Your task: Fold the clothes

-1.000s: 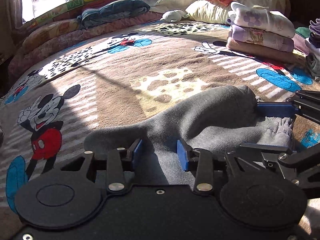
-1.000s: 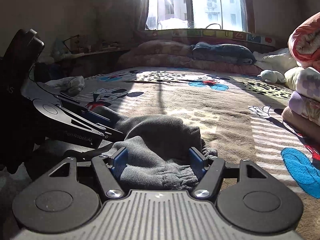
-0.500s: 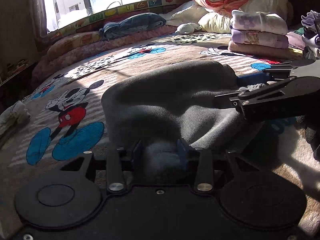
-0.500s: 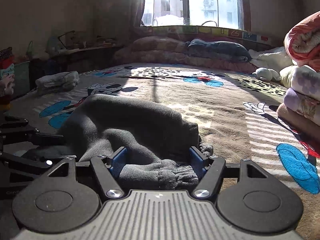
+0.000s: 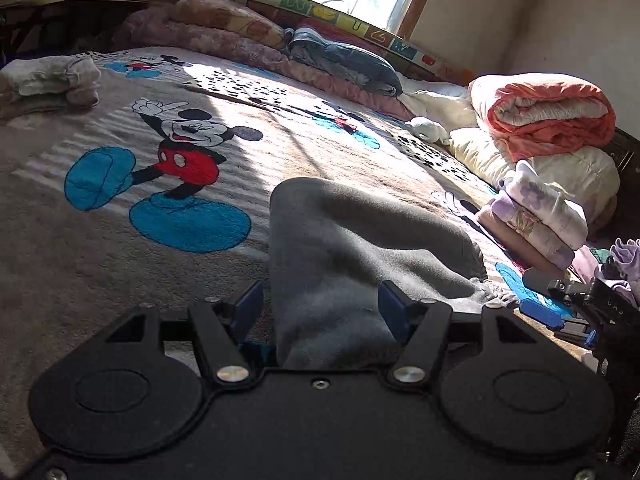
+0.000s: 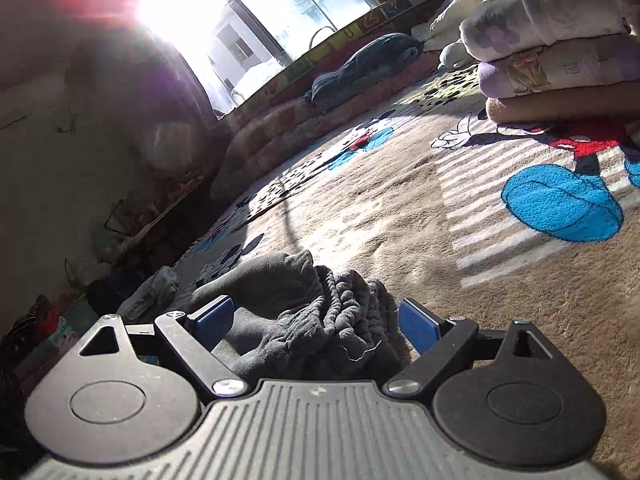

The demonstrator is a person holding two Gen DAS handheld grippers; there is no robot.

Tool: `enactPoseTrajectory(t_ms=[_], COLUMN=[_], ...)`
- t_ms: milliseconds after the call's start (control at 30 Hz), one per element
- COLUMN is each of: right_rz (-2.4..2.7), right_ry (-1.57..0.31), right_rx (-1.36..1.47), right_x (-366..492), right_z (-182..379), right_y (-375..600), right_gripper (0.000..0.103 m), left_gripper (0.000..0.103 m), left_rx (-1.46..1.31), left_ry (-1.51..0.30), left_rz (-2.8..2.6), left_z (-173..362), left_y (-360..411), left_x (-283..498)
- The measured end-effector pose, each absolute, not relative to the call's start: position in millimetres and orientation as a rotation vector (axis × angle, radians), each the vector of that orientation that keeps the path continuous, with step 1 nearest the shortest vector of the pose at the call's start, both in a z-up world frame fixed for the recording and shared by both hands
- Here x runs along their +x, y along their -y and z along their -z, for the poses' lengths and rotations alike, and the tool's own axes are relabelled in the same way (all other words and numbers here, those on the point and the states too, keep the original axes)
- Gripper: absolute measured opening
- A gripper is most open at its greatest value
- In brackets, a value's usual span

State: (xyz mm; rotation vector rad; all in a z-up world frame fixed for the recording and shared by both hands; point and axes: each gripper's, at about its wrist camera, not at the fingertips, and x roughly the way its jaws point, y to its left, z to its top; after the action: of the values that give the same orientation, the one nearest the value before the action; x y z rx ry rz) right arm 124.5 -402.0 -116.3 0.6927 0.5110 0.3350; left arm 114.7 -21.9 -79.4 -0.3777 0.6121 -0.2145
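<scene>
Both claws, left gripper (image 5: 320, 306) and right gripper (image 6: 316, 320), gape wide around your bunched dark grey fleece garment (image 5: 360, 256), gripping nothing.
It lies lower centre on the cartoon-mouse blanket (image 5: 120, 264), doubled over but rumpled; folded pastel stack (image 5: 540, 216) waits at right.

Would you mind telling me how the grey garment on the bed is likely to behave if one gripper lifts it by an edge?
The grey garment would probably flop and drape, since it lies in soft humps. Its gathered waistband bunches, so it may stretch unevenly. The fuzzy blanket likely drags on it rather than letting it slide.
</scene>
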Motion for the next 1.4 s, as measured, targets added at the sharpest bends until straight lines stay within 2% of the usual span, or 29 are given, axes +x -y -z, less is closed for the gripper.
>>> enactPoseTrajectory(t_ms=[133, 333, 400, 567, 800, 867, 900, 967, 1033, 1200, 1333, 1367, 1400], right_rz=[-0.357, -0.449, -0.441, -0.406, -0.401, -0.401, -0.397, -0.383, -0.382, -0.403, -0.391, -0.364, -0.321], right_ry=[-0.562, -0.659, -0.668, -0.681, -0.661, -0.654, -0.651, -0.645, -0.637, -0.582, -0.537, -0.562, -0.594], right_rx=[0.826, 0.907, 0.883, 0.759, 0.663, 0.663, 0.658, 0.654, 0.673, 0.710, 0.751, 0.762, 0.759], right_x=[132.9, 153.9, 161.7, 177.8, 183.4, 182.7, 182.1, 180.3, 179.8, 167.2, 129.1, 120.8, 114.2], right_z=[131.1, 145.3, 146.5, 145.5, 146.3, 146.6, 146.4, 147.2, 149.4, 138.6, 113.6, 117.8, 124.7], right_y=[416.2, 405.2, 397.8, 373.8, 357.9, 358.2, 357.9, 357.7, 359.8, 362.2, 375.2, 379.0, 381.7], right_gripper=[0.094, 0.098, 0.103, 0.103, 0.103, 0.103, 0.101, 0.091, 0.078, 0.065, 0.066, 0.072, 0.086], left_gripper=[0.076, 0.078, 0.078, 0.086, 0.086, 0.082, 0.074, 0.069, 0.057, 0.046, 0.045, 0.046, 0.051], left_rx=[-0.541, -0.691, -0.741, -0.810, -0.827, -0.830, -0.831, -0.835, -0.840, -0.850, -0.858, -0.860, -0.847], left_ry=[-0.660, -0.740, -0.762, -0.773, -0.749, -0.747, -0.749, -0.748, -0.746, -0.741, -0.738, -0.753, -0.777], left_rz=[0.239, 0.226, 0.227, 0.260, 0.290, 0.317, 0.333, 0.349, 0.365, 0.404, 0.435, 0.441, 0.441], left_z=[81.8, 102.2, 112.2, 125.2, 128.4, 129.8, 130.8, 125.8, 120.5, 107.0, 96.3, 97.3, 101.4], left_y=[10.2, -3.1, -7.6, -8.5, 3.9, 7.8, 10.1, 11.2, 12.2, 14.5, 16.4, 16.3, 18.1], left_x=[121.4, 126.6, 128.9, 135.9, 149.7, 151.5, 152.2, 147.9, 143.2, 131.5, 122.2, 119.2, 116.7])
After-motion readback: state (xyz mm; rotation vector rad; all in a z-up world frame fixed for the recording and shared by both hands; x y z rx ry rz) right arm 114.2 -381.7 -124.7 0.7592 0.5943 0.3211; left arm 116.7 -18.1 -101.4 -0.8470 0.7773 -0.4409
